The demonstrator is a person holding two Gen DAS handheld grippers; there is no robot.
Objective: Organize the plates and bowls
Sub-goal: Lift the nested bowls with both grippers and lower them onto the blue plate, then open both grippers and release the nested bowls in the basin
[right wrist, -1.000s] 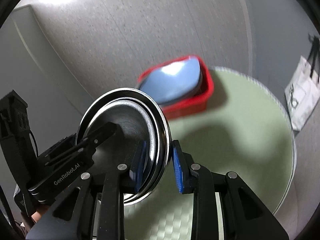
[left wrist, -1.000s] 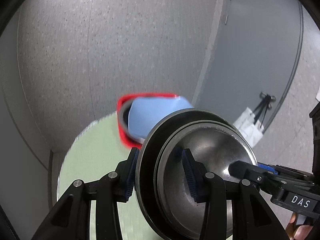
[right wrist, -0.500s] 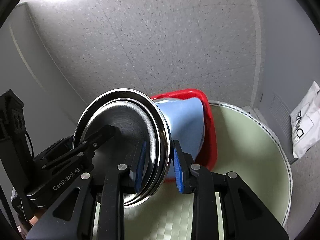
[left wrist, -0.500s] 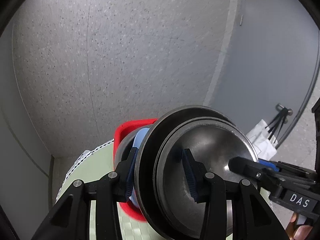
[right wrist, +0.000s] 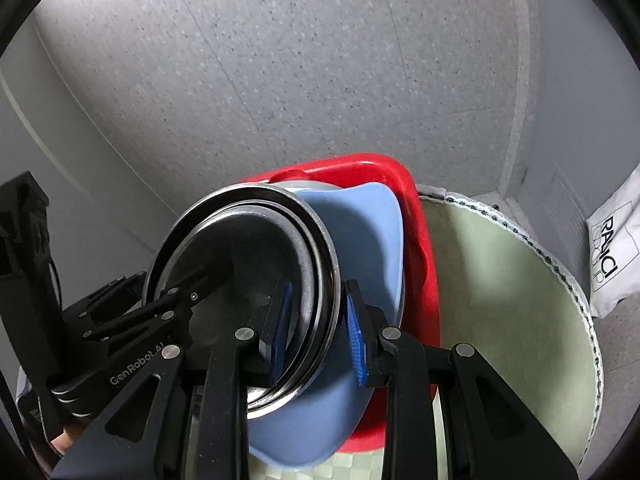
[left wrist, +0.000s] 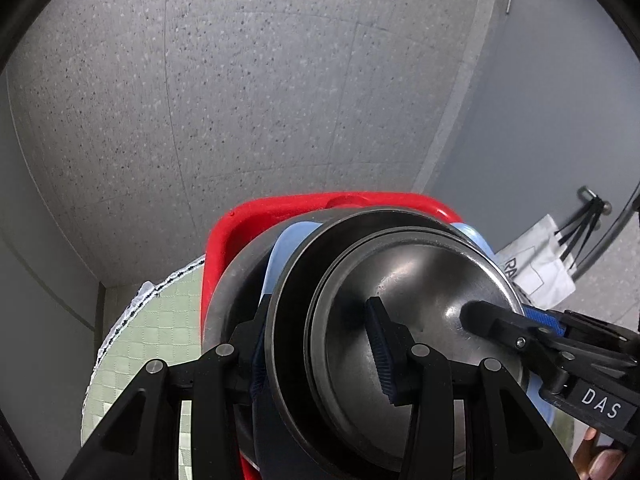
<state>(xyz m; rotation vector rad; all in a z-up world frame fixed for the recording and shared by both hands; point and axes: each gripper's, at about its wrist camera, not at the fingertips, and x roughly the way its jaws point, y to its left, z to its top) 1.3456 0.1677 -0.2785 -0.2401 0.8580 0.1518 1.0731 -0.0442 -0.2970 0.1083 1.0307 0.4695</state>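
A nested stack of steel bowls [left wrist: 404,320] hangs tipped on edge, its open side facing the left wrist camera, right over a red tub [left wrist: 248,232] on the pale green round table [left wrist: 132,360]. In the tub lie a blue plate [right wrist: 360,236] and a grey metal dish [left wrist: 232,292], both leaning; whether the stack touches them cannot be told.

The left gripper [left wrist: 320,348] comes in from the near side and is clamped across the rims on the stack's left: one blue-padded finger reaches inside the innermost bowl, the other sits behind the outer rim. The right gripper [right wrist: 316,332] does the same on the opposite edge, its blue pads [right wrist: 354,340] squeezing the layered rims between them. Each gripper shows in the other's view, reaching in from the side, the right one marked DAS, the left one GenRobot.AI. A bit of the person's right hand [left wrist: 600,456] peeks in at the lower right corner behind that gripper.

Beyond the table lie speckled grey floor and a white paper bag [right wrist: 612,256] at the far right.
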